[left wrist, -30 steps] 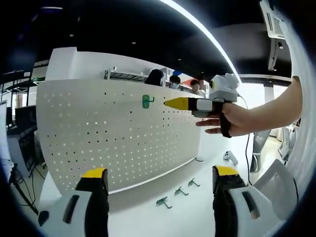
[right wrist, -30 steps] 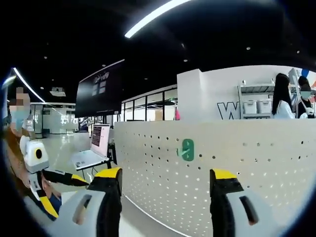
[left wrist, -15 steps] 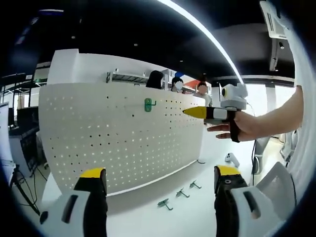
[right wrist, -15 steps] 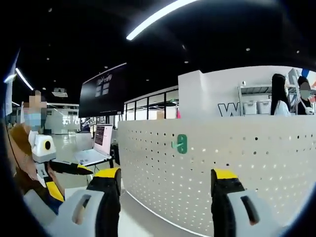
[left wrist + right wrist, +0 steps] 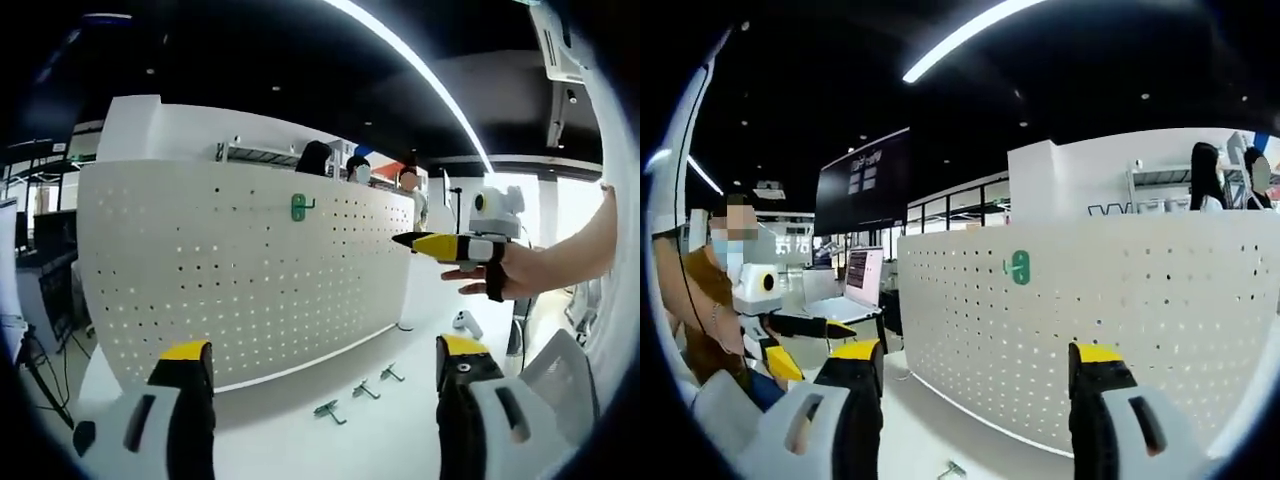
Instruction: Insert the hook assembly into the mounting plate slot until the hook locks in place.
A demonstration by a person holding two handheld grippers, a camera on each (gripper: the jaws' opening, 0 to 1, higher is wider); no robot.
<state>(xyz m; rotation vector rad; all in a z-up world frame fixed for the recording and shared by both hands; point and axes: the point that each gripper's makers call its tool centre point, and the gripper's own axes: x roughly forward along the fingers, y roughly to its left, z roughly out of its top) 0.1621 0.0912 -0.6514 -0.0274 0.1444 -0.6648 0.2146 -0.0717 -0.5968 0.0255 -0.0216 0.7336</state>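
The green hook (image 5: 299, 206) sits high on your white pegboard (image 5: 240, 270), a small rounded plastic tab with its prong poking out sideways; in the right gripper view that same hook (image 5: 1018, 267) hangs left of centre on the curved board (image 5: 1120, 330). One hook mounted, and that panel is smooth, matte, and peppered with even rows of round holes. Down on the white tabletop (image 5: 330, 440) at the board's foot lie three loose hooks (image 5: 358, 392), small, dark green, angular, strung out in a line from near left to far right. Your left gripper (image 5: 318, 365) holds its jaws wide apart with nothing between them, yellow caps on black fingers over pale grey bodies. Your right gripper (image 5: 410, 240), seen in the left gripper view, floats to the right of the board, clear of it, its yellow and black tips drawn together to a point; in its own view the right gripper (image 5: 975, 365) shows two jaws spread wide and empty. At far left there, your left gripper (image 5: 830, 328) pokes in beside a laptop (image 5: 852, 295).
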